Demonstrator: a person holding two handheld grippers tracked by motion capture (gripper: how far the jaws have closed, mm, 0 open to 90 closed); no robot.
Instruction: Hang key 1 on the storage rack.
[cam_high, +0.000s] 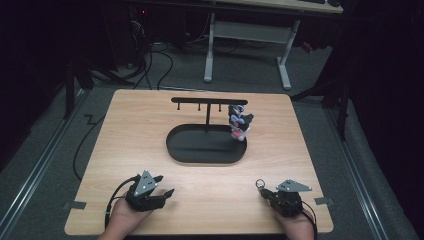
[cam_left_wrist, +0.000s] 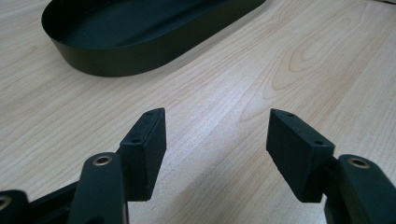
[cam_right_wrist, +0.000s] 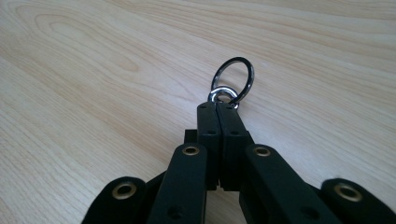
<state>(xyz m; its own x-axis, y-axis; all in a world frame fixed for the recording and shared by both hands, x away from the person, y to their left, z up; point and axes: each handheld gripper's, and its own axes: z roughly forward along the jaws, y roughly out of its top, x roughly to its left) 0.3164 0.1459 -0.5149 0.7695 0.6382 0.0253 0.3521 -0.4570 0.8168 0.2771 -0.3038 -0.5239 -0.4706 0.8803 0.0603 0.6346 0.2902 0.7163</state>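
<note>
My right gripper (cam_high: 264, 192) is near the table's front right corner, shut on a small silver eyelet that carries a dark metal key ring (cam_high: 260, 183). In the right gripper view the ring (cam_right_wrist: 233, 80) sticks out past the closed tips of the gripper (cam_right_wrist: 217, 105), just above the wood. My left gripper (cam_high: 165, 185) rests at the front left, open. Between its fingers (cam_left_wrist: 149, 140) there is bare tabletop. A black oval tray (cam_high: 172, 150) sits mid-table with a black T-shaped hook rack (cam_high: 209, 100) rising from it. A small colourful figurine (cam_high: 239, 122) sits under the rack's right end.
The tray's wall (cam_left_wrist: 140, 56) lies ahead and left of my left gripper. Tape marks (cam_high: 75, 205) sit at the table's front corners. Beyond the table stand a white-legged desk (cam_high: 285, 60) and floor cables (cam_high: 150, 65). Bare wood (cam_high: 215, 185) lies between my two grippers.
</note>
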